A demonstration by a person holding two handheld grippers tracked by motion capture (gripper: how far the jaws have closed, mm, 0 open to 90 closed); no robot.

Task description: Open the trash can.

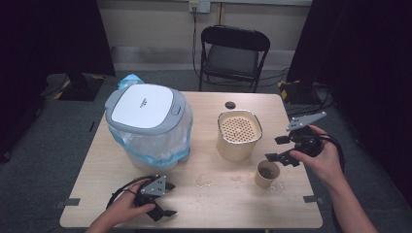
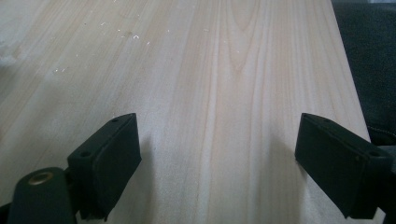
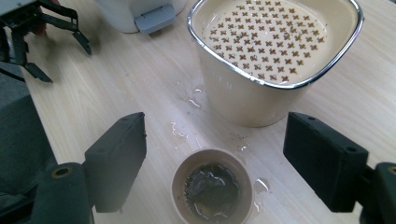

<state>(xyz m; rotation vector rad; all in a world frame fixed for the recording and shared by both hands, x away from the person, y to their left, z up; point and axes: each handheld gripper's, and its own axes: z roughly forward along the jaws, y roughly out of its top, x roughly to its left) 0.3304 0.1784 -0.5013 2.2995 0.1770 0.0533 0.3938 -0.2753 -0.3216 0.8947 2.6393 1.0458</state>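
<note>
Right claw (image 3: 215,154) wide open, empty, poised over the paper cup (image 3: 212,186) of wet dregs beside the strainer bin (image 3: 252,100), likely lining up a grab; left claw (image 2: 219,158) open, empty, parked on the desk (image 2: 224,70).

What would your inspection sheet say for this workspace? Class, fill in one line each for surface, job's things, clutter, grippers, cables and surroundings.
Surface: wooden table, wet splashes near the middle.
Job's things: paper cup with dark dregs; cream strainer pot behind it.
Clutter: lidded bin with blue liner, at the left.
Grippers: left gripper open, resting low on the table; right gripper open above the cup, fingers clear of it.
Cables: black cable loops from the left gripper.
Surroundings: black folding chair, dark curtains, grey floor.
</note>
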